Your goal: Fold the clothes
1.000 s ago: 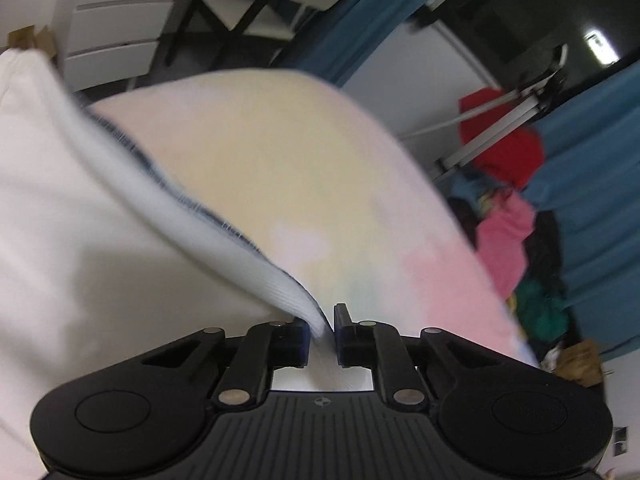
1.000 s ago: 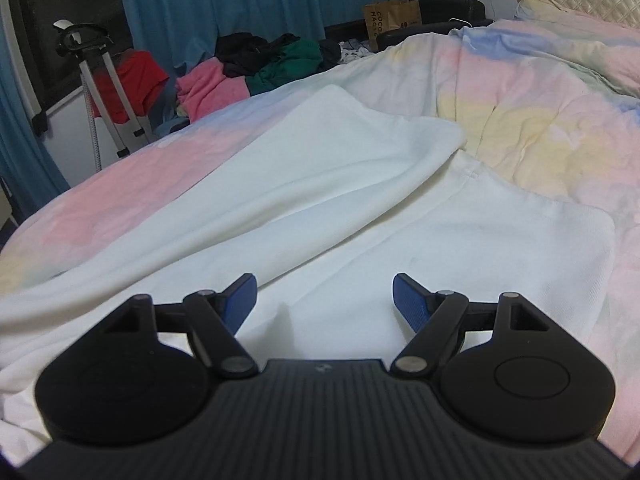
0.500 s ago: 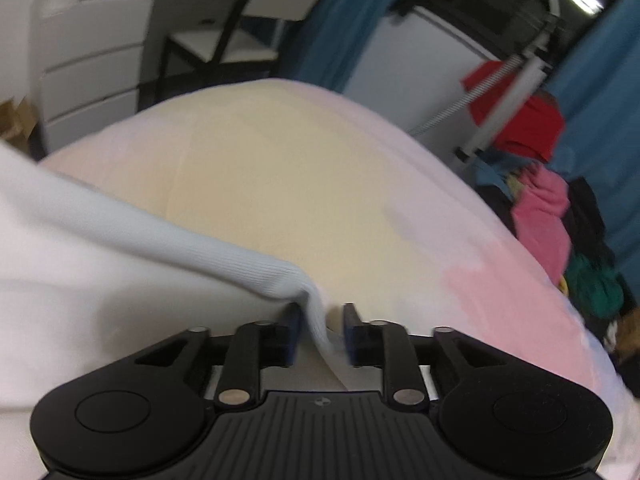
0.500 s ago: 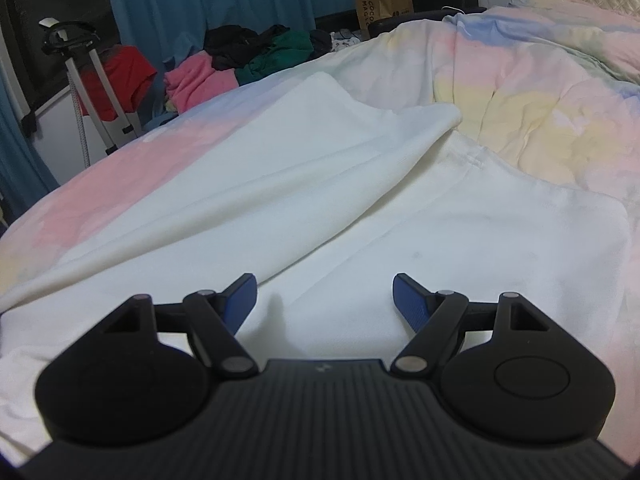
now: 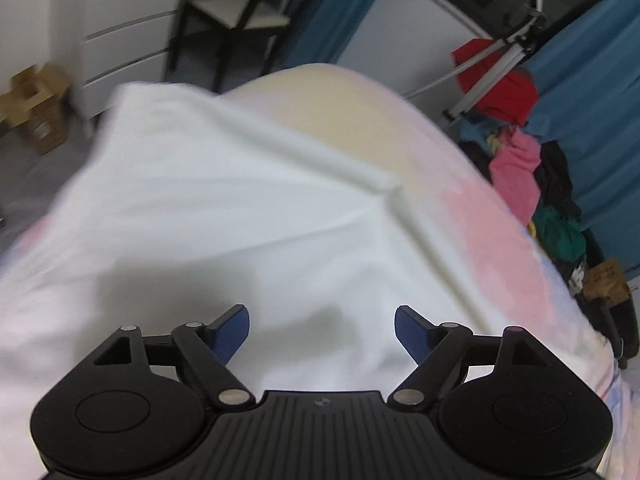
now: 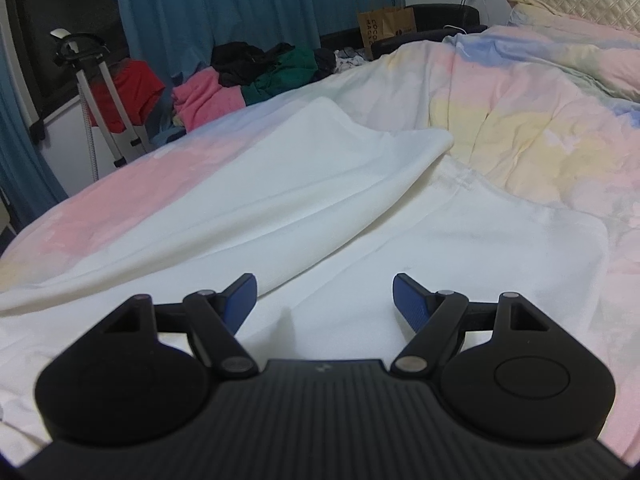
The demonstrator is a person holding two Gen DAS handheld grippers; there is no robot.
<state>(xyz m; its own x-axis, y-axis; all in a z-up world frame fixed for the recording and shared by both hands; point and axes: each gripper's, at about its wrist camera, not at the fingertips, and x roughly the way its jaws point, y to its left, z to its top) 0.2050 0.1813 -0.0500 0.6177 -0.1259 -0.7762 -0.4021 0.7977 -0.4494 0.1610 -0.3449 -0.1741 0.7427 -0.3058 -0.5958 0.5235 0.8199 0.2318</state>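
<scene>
Bed point(image 6: 520, 128) under a pastel duvet in pink, yellow and blue, filling most of both views. On top of it, near the foot end, white garment point(image 6: 360, 240) spread flat, one part point(image 6: 280, 184) folded over the rest and ending in a rounded corner close to the yellow patch. Same white garment point(image 5: 240, 220) in the left wrist view, a bit blurred, with a raised seam running diagonally across and creases going out from one point. Beyond the bed, blue curtains point(image 6: 224, 4) along the wall. Beside the curtains, pile of clothes point(image 6: 256, 76) in pink, black and green, well apart from the white garment. Near the pile, a stand with something red point(image 6: 128, 92) hanging on it. Further back, brown paper bag point(image 6: 384, 24). Left gripper point(image 5: 322, 320) just above the garment, jaws wide apart, nothing between them. Right gripper point(image 6: 324, 296) also low over the white cloth, jaws spread open and holding nothing.
</scene>
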